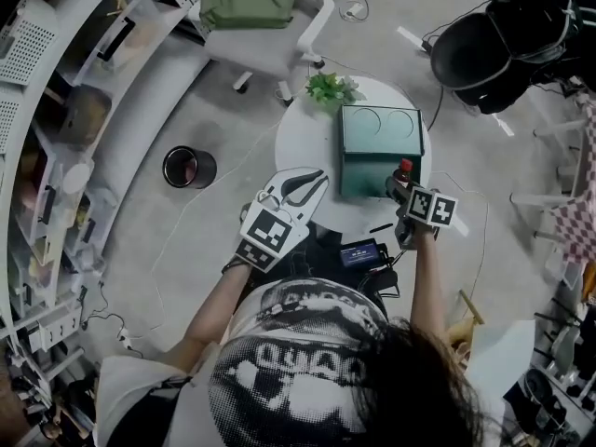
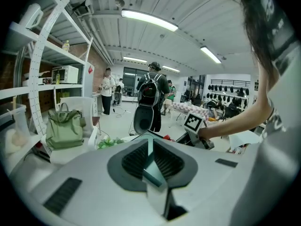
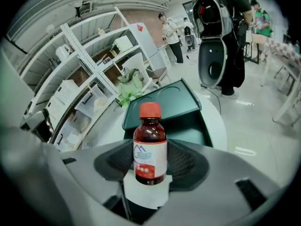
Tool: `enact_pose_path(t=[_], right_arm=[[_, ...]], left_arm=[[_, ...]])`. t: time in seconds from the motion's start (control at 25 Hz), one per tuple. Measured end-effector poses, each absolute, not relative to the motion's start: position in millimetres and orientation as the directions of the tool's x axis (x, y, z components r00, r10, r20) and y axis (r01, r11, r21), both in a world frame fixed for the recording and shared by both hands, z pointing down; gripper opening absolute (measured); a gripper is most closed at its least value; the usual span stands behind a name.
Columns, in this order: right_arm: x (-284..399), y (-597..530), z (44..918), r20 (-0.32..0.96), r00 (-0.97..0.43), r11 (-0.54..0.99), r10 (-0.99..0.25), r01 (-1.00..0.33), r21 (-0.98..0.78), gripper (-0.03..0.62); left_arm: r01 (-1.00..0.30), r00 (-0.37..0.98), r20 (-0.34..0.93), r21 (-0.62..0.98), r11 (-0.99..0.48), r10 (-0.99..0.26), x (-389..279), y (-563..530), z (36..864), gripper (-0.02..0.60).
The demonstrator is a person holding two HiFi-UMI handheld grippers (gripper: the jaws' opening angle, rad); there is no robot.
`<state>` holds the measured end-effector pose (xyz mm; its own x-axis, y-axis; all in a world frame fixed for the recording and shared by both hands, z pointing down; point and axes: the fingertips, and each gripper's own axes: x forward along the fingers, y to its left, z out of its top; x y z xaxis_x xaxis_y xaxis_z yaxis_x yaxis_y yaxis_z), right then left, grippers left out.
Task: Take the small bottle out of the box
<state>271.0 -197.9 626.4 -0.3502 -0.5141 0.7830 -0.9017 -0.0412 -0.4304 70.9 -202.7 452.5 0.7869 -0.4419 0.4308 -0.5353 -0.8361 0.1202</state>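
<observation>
My right gripper (image 1: 402, 189) is shut on the small brown bottle (image 3: 150, 150), which has a red cap and a white label. The bottle (image 1: 403, 169) stands upright between the pads, just in front of and above the near right corner of the green box (image 1: 371, 177). The box (image 3: 184, 126) sits on the round white table (image 1: 303, 138) with its lid (image 1: 377, 130) folded back; what lies inside it is hidden. My left gripper (image 1: 296, 189) hovers over the table's near left edge, apart from the box. Its jaws (image 2: 151, 142) meet at the tips with nothing between them.
A small green plant (image 1: 332, 88) stands at the table's far edge. Behind it is a white chair with a green bag (image 1: 250, 3). A black bin (image 1: 189, 167) stands on the floor at left, by white shelves (image 1: 56, 156). Several people (image 2: 151, 94) stand farther off.
</observation>
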Motion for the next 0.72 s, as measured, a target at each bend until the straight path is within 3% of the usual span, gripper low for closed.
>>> enact_pose_path(t=[0.32, 0.72], right_arm=[[257, -188, 575, 0.671, -0.410, 0.013, -0.618, -0.859, -0.512, 0.219], [246, -149, 530, 0.571, -0.490, 0.120, -0.659, -0.818, -0.563, 0.219]], left_arm=[[-0.544, 0.780, 0.433, 0.111, -0.832, -0.452, 84, -186, 452, 0.026], [-0.566, 0.765, 0.431, 0.099, -0.818, -0.478, 108, -149, 449, 0.026]])
